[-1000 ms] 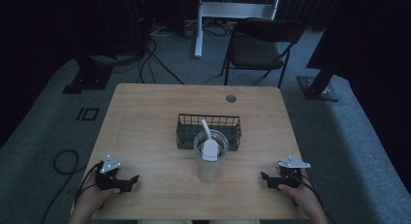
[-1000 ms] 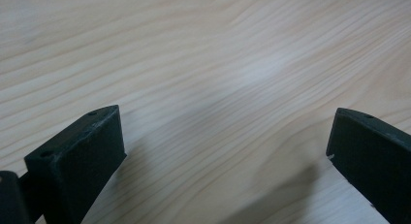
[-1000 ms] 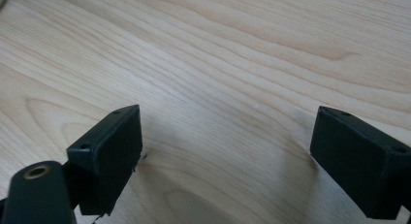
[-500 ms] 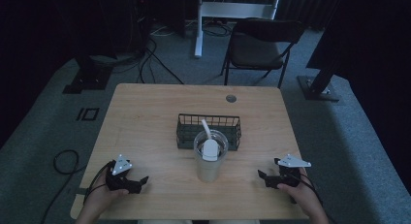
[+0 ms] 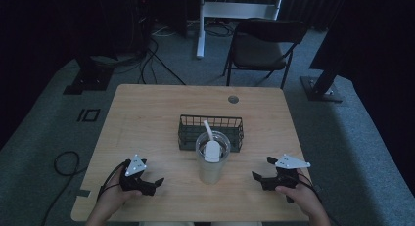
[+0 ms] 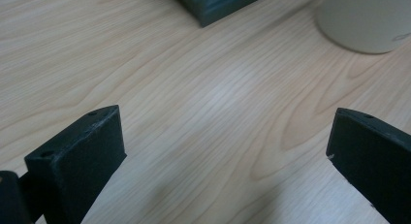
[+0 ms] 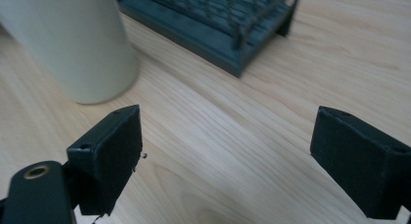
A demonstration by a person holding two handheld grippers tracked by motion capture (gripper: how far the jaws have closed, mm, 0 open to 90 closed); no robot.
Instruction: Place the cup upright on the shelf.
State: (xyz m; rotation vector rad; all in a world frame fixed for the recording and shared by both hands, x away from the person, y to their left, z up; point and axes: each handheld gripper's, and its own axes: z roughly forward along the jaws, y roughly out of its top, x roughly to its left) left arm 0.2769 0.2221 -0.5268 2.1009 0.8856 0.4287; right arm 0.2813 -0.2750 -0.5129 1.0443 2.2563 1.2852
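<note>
pale wood surface [image 5: 147, 113] carried a cup [image 5: 212, 162] at centre; left gripper [image 5: 149, 183] at eight o'clock and right gripper [image 5: 263, 174] at four flanked it, fingers spread, likely to grasp.

Counting on the surface [image 5: 147, 118]: one pale cup [image 5: 212, 160], one dark wire basket [image 5: 210, 132], one white utensil [image 5: 211, 144] standing in the cup. Two grippers sitting at the near edge: left gripper [image 5: 151, 183] and right gripper [image 5: 260, 170], each showing two black jaws and carrying one grey three-cornered plate. Two hands holding them, one per gripper. One round grommet [image 5: 233, 99] sitting in the surface near the far edge. On the floor beyond: one folding chair [image 5: 262, 50] standing.
</note>
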